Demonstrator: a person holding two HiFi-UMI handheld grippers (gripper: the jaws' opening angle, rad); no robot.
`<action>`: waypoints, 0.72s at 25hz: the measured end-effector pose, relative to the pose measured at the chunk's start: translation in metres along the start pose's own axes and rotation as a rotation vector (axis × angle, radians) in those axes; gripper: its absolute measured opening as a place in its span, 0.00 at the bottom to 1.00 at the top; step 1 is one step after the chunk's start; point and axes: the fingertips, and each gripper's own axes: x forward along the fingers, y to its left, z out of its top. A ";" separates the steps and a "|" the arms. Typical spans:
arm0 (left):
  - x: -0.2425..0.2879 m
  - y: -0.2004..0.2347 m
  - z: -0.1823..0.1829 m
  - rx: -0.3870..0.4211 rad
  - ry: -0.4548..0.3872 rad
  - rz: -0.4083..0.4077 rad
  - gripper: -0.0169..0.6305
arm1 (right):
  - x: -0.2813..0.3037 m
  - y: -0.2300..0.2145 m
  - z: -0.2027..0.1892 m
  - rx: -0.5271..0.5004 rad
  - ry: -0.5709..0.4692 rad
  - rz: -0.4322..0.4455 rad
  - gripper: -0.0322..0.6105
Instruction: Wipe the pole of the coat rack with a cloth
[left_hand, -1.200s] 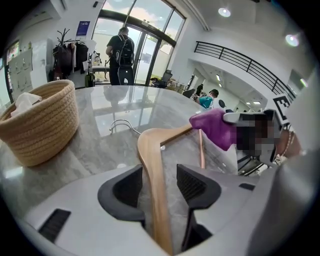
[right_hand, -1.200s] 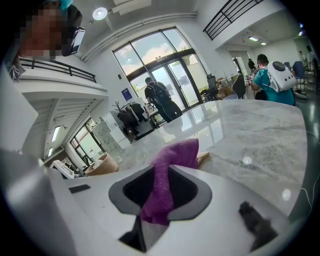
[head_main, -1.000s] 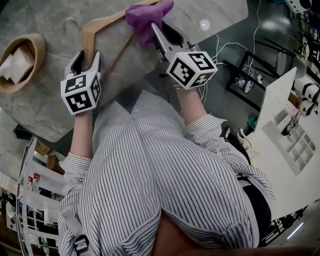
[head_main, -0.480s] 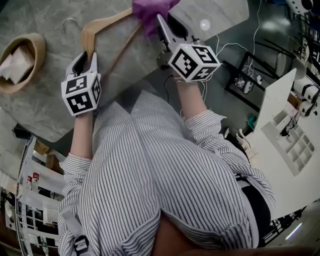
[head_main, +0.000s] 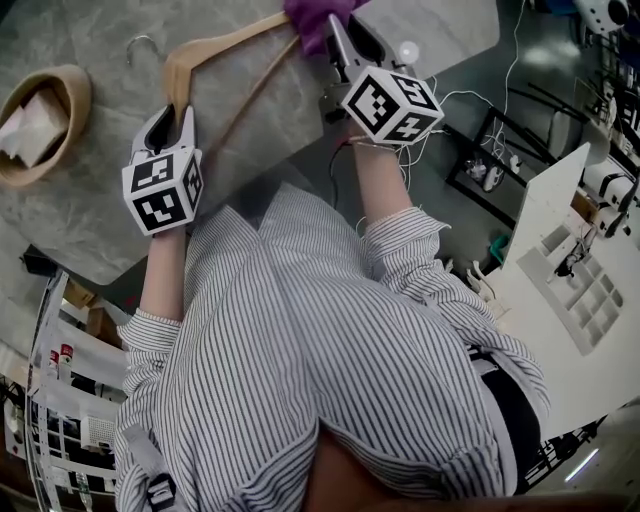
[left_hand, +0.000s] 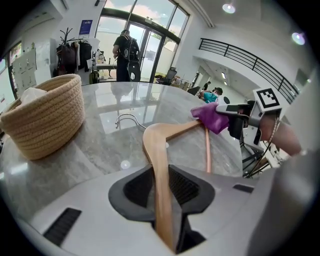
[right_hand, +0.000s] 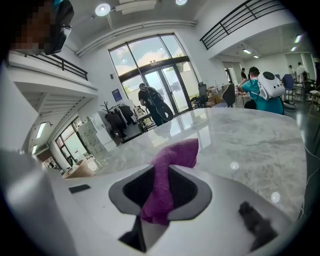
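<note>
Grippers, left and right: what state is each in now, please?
Left gripper: jaws have just been closing, now shut on the wooden hanger.
Right gripper: shut on the purple cloth.

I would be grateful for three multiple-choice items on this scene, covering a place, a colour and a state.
1. Where does the woven basket stand? A on the floor; B on the table, left of the left claw; C between the claws.
2. What colour is the cloth in the right claw? A green; B purple; C white.
3. What is the left claw's state? A open and empty; B shut on the cloth; C shut on the wooden hanger.
Answers: B, the head view shows it near the table's left edge; B, the right gripper view shows it purple; C, its jaws have just been closing and now press the hanger's arm.
</note>
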 end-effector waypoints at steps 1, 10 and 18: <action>0.000 0.000 0.000 -0.001 -0.001 0.001 0.19 | 0.001 -0.001 -0.001 -0.001 0.007 -0.006 0.19; -0.001 -0.003 0.001 -0.007 -0.006 0.010 0.19 | 0.012 -0.017 -0.012 -0.016 0.050 -0.057 0.19; -0.001 -0.002 0.002 -0.018 -0.018 0.020 0.19 | 0.021 -0.016 -0.019 -0.032 0.091 -0.048 0.19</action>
